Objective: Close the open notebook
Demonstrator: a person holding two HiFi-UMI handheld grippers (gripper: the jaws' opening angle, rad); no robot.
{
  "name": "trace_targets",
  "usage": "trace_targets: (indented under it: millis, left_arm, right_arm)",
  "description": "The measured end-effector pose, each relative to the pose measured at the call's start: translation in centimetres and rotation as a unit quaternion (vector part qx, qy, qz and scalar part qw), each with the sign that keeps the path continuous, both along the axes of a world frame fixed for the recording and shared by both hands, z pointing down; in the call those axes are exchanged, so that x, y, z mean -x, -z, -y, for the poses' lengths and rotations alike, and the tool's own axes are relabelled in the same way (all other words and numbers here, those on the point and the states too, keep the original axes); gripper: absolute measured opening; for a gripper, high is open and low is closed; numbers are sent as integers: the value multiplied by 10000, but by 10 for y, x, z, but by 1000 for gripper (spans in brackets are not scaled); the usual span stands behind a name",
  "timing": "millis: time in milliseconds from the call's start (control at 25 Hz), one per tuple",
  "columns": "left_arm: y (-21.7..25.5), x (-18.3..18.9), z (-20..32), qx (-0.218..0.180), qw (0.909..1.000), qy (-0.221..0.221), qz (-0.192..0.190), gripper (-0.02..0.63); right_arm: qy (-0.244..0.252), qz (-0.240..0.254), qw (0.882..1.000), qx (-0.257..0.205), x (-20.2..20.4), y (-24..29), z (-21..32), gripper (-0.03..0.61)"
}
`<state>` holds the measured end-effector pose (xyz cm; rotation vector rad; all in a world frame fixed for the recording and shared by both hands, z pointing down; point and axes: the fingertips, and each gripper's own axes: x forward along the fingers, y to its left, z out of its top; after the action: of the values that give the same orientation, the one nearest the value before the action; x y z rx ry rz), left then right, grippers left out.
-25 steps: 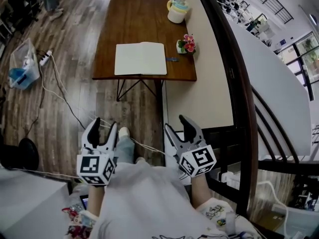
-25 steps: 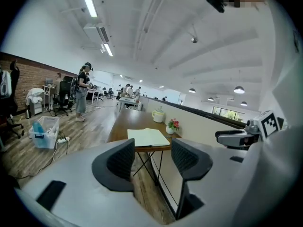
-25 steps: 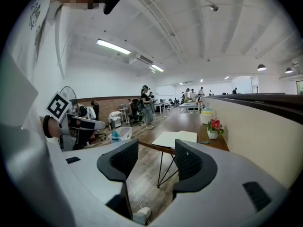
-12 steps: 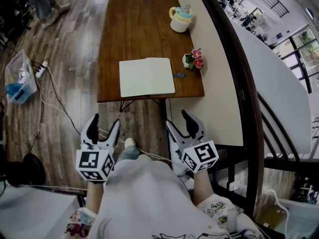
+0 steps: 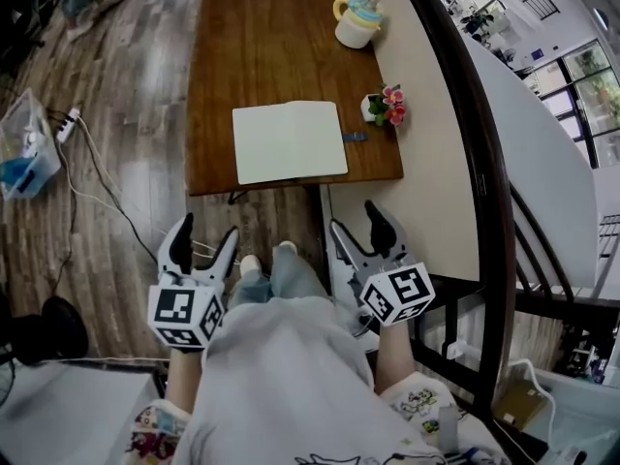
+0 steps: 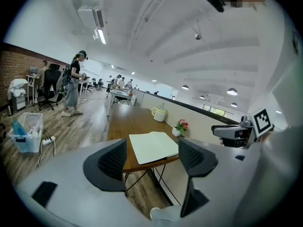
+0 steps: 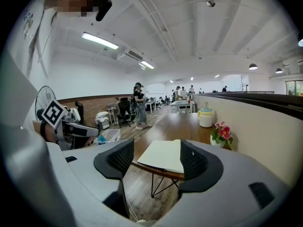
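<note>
Notebook (image 5: 289,141) is lying open and flat, blank pages up, near the front edge of the table (image 5: 262,46), a bit toward the right side. Just right of it there's a small blue thing (image 5: 355,137), too small to tell what it is, and behind that a little pot of pink flowers (image 5: 387,105). A cream jug (image 5: 356,21) with a blue lid sits further back along the right edge.

Both grippers are well short of the table, out over the wood floor (image 5: 116,211) by the person's legs, aimed at the notebook. Left gripper (image 5: 205,232): jaws have just been opening and now stand wide apart, nothing between them. Right gripper (image 5: 356,221): same deal, jaws just opened up wide and empty. Neither one is touching anything.
</note>
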<state>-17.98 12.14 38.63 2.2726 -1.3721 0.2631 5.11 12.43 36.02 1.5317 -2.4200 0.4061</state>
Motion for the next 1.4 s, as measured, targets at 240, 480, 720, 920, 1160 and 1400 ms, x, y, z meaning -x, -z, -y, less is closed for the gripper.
trace_targets:
  millis: [240,480,720,920,1160,1400]
  left_arm:
    - [-10,-4,12,128,9999,17,-27,316]
    - [-12,-16,51,125,9998,125,14,316]
    - [-6,-44,107,68,9997,243,66,316]
    - [2,-63,151,-50,9990,411,146,316]
    - [11,-78,185,-130,9976,645,219,316]
    - [8,-83,199,-153,9956,892,256,316]
  right_arm:
    - [-37,15,9998,193,-6,-13,13,268]
    - [126,-3,9995,290,-17,-21,54,268]
    - [360,39,9989,293,-38,-22,120,268]
    - [593,47,9979,243,-54,-22,169,268]
    - [845,74,9960,271,-64,-24,204,268]
    - [1099,26,9935,294,-68,-31,218,268]
